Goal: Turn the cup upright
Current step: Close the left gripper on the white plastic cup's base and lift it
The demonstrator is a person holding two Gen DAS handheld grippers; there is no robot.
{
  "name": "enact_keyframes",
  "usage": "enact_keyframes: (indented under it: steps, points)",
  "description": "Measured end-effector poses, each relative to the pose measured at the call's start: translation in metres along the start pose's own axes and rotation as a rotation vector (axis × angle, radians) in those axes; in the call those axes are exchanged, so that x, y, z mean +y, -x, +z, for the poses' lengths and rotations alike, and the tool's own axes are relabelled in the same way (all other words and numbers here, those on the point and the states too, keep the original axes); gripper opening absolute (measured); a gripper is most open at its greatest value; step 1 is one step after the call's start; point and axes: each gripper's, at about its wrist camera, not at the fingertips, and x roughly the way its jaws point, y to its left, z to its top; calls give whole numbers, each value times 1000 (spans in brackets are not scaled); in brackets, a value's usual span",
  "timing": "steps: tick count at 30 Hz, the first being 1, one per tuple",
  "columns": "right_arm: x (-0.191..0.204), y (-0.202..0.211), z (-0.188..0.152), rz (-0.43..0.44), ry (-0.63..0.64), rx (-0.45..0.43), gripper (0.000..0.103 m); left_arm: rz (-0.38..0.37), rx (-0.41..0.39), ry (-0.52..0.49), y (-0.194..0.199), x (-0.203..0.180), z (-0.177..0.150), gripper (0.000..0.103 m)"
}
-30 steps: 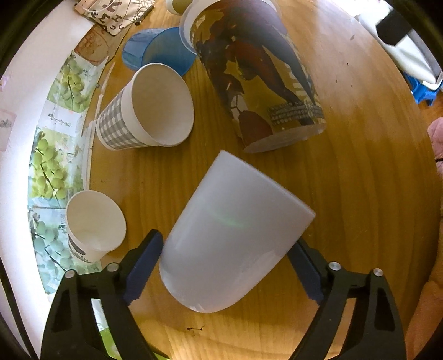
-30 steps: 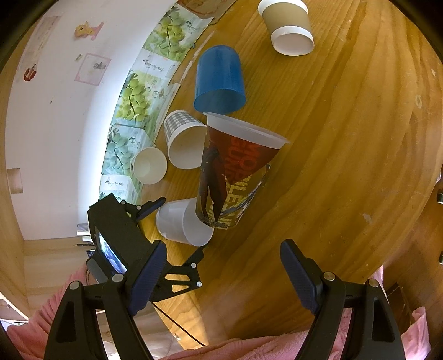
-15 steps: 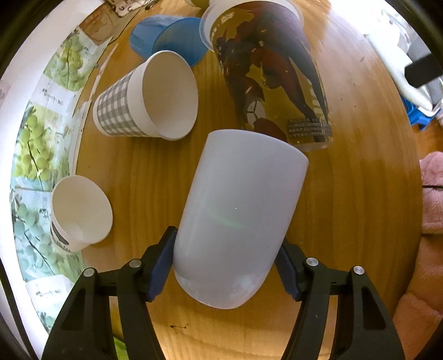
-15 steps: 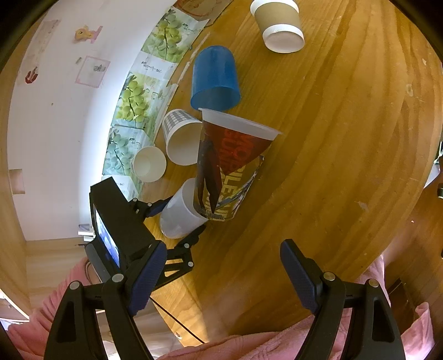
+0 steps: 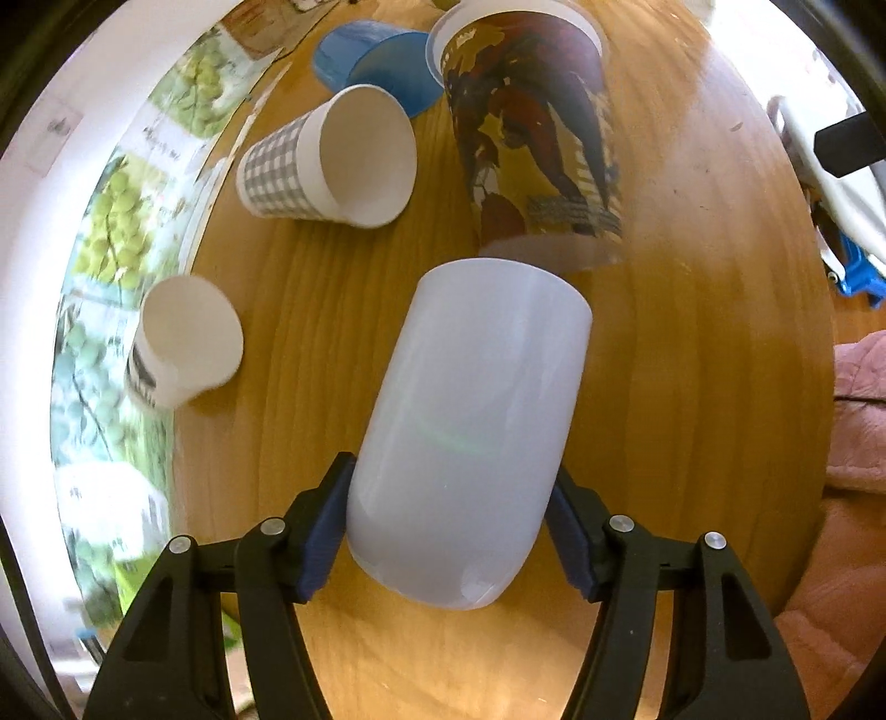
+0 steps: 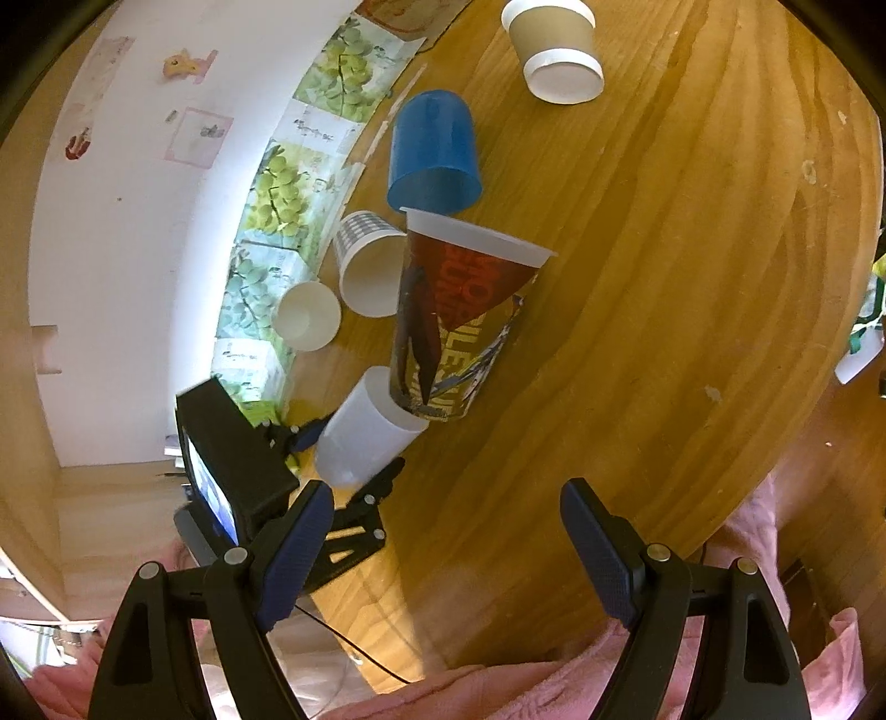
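Note:
A plain white cup (image 5: 470, 426) is tilted, its rounded base toward the camera and its mouth pointing away toward the tall printed cup (image 5: 531, 133). My left gripper (image 5: 451, 531) is shut on the white cup near its base, one blue pad on each side. In the right wrist view the white cup (image 6: 362, 432) is held by the left gripper (image 6: 338, 454) just above the table, next to the printed cup (image 6: 454, 315). My right gripper (image 6: 443, 554) is open and empty, above the table's near edge.
On the round wooden table (image 5: 692, 332) a grey checked cup (image 5: 326, 160) and a blue cup (image 5: 371, 61) lie on their sides; a small white cup (image 5: 183, 338) stands by the wall. A brown paper cup (image 6: 556, 50) lies at the far side.
My left gripper has closed on the white cup and lifted it, turning it so its mouth points away toward the printed cup. The right gripper stays open, nearly still.

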Motion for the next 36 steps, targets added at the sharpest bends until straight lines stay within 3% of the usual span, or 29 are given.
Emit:
enact_keyframes:
  steps: [13, 25, 36]
  points:
    - [-8, 1, -2, 96, 11, 74, 85, -84, -43, 367, 40, -43, -8, 66]
    - [-29, 20, 27, 80, 80, 183, 85, -193, -88, 730, 53, -85, 23, 65]
    - [-48, 33, 58, 50, 151, 288, 85, -235, -142, 982, 45, -106, 61, 65]
